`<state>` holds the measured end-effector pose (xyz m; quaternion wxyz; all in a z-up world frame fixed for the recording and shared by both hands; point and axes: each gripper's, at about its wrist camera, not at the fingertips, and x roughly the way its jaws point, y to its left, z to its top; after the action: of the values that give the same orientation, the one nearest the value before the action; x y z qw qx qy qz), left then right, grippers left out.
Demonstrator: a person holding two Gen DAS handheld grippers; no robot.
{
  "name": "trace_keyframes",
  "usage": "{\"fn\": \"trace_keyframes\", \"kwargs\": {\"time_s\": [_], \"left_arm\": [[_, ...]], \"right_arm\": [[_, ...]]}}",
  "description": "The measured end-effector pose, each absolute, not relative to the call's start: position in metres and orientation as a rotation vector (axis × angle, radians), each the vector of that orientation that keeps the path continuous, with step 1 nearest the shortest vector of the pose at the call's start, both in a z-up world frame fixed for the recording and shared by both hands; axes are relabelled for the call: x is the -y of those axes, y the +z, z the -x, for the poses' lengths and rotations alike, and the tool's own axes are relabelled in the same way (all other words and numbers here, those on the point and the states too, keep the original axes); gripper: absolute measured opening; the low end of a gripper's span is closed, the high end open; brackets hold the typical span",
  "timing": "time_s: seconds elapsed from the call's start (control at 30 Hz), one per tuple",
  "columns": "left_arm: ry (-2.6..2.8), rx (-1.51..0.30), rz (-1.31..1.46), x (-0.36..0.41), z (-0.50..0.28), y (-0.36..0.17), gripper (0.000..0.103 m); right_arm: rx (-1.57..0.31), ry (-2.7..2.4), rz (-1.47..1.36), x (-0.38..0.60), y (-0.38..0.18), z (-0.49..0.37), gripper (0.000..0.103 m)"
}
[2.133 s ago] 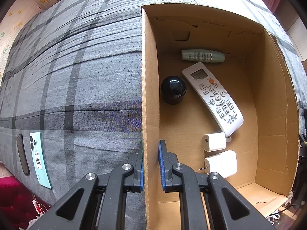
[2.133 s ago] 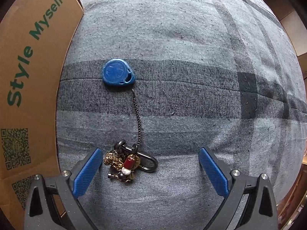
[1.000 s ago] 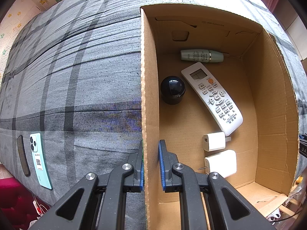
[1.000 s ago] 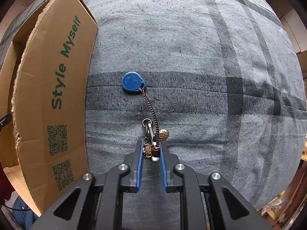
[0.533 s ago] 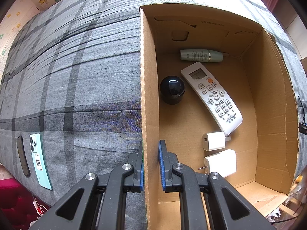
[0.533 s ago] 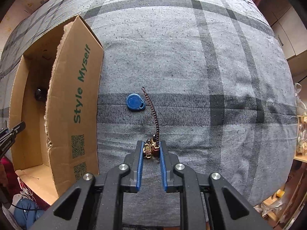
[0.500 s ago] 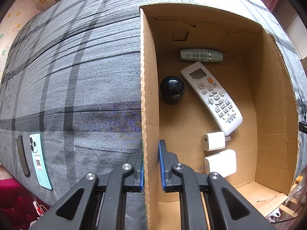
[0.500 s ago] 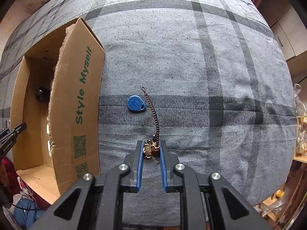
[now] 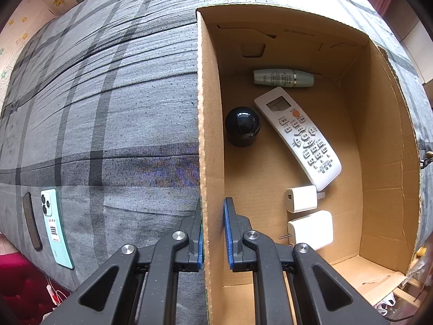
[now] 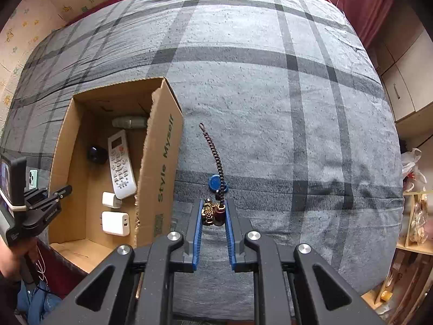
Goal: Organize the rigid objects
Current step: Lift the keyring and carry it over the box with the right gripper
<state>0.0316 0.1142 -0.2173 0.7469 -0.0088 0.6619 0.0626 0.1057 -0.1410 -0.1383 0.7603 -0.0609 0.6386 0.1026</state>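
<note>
My right gripper (image 10: 213, 211) is shut on a keychain (image 10: 212, 212) of gold and dark red charms. Its braided cord (image 10: 213, 149) and blue tag (image 10: 216, 182) hang over the grey plaid bedspread (image 10: 270, 94), right of the cardboard box (image 10: 162, 149). My left gripper (image 9: 213, 216) is shut on the box's left wall (image 9: 208, 108). Inside the box lie a white remote (image 9: 297, 135), a black round device (image 9: 242, 128), a pale green tube (image 9: 282, 77) and two white chargers (image 9: 301, 198) (image 9: 311, 230).
A mint-green phone (image 9: 55, 224) and a dark slim bar (image 9: 32, 224) lie on the bedspread (image 9: 108, 108) left of the box, near its front edge. A person's hand (image 10: 10, 257) holds the left gripper's handle. Cupboards and a shelf stand at the right.
My right gripper has risen with the keychain, lifting it off the bedspread so cord and tag dangle, and the box interior has come into its view. The left gripper has stayed on the box wall.
</note>
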Motion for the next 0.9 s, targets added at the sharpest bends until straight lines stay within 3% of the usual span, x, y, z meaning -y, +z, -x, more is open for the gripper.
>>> {"fn": "trace_keyframes", "kwargs": {"time_s": [0.47, 0.9], "left_arm": [[0.133, -1.448, 0.021, -0.114, -0.032, -0.217, 0.012], [0.130, -1.447, 0.038, -0.117, -0.032, -0.218, 0.012]], "right_arm": [[-1.272, 0.360, 0.165, 0.082, -0.070, -0.111, 0.016], [-1.253, 0.534, 0.227, 0.020, -0.057, -0.096, 0.016]]}}
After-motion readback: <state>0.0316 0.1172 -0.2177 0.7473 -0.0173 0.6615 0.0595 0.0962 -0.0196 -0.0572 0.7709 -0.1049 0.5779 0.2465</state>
